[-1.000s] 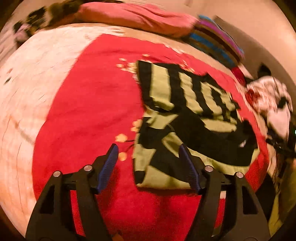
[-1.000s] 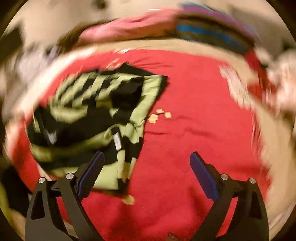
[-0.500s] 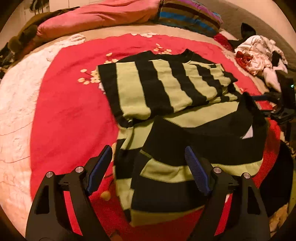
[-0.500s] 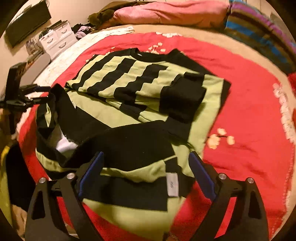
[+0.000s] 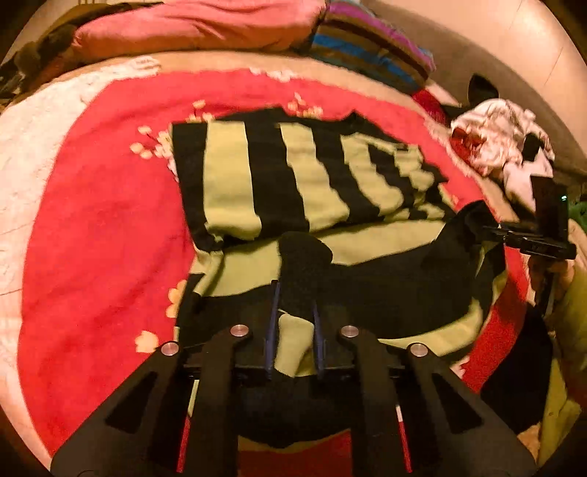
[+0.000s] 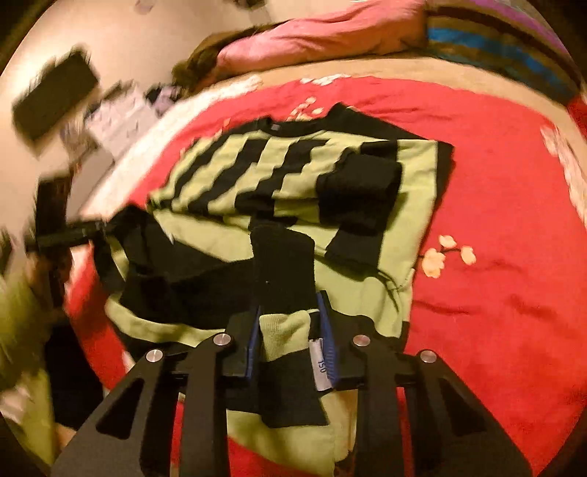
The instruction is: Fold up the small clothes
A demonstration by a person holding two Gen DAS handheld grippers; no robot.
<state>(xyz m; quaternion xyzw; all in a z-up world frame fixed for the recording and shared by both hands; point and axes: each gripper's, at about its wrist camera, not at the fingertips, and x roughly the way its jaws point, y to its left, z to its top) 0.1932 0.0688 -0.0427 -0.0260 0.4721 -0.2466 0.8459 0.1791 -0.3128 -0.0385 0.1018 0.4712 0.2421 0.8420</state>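
A green-and-black striped sweater (image 5: 293, 183) lies on a red blanket (image 5: 91, 238), its sleeves folded in over the body. My left gripper (image 5: 293, 308) is shut on the sweater's near hem, lifting it off the blanket. My right gripper (image 6: 290, 312) is shut on the hem's other corner, beside a white size tag (image 6: 320, 363). The sweater (image 6: 293, 165) also fills the right wrist view. Each gripper shows in the other's view, holding the hem: the right one (image 5: 488, 227) and the left one (image 6: 95, 229).
Pink bedding (image 5: 190, 25) and a striped pillow (image 5: 370, 47) lie at the far edge. A pile of white and red clothes (image 5: 502, 143) sits at the right. White drawers (image 6: 117, 117) stand beyond the bed's left side. The blanket has a cream border (image 5: 33, 139).
Both grippers have closed on the sweater's near hem and lifted it. Half a second ago both were open above the hem.
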